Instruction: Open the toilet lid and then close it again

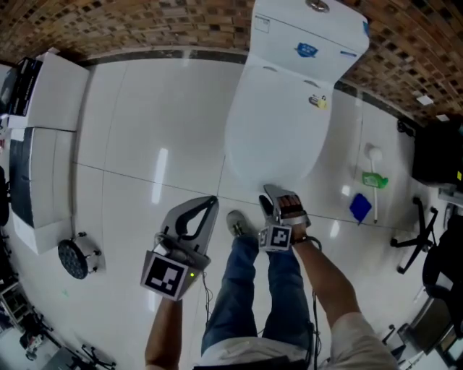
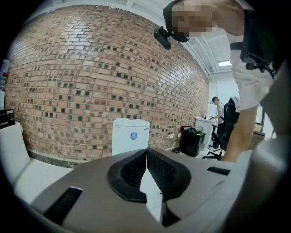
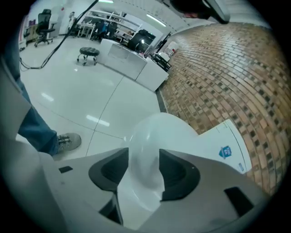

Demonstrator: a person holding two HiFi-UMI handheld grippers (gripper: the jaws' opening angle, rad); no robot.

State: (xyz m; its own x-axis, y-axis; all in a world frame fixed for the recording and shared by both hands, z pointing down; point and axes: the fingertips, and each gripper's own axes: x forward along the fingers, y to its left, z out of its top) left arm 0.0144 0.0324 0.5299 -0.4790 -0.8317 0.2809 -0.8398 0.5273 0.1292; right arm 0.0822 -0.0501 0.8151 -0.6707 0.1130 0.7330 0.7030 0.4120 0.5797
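Toilet lid (image 1: 275, 134): down flat on the bowl, in front of the tank (image 1: 307, 43), which stands against the brick wall (image 1: 145, 22).
Right gripper (image 1: 270, 193): tilted down at the front edge of the lid; jaws parted about halfway, the rounded front of the lid showing in the gap, nothing clamped.
Left gripper (image 1: 210, 201): out over the white floor (image 1: 145, 144), to the left of the toilet and apart from it; jaws closed tip to tip, holding nothing.
Shoe (image 1: 236, 222): on the floor between the two grippers.
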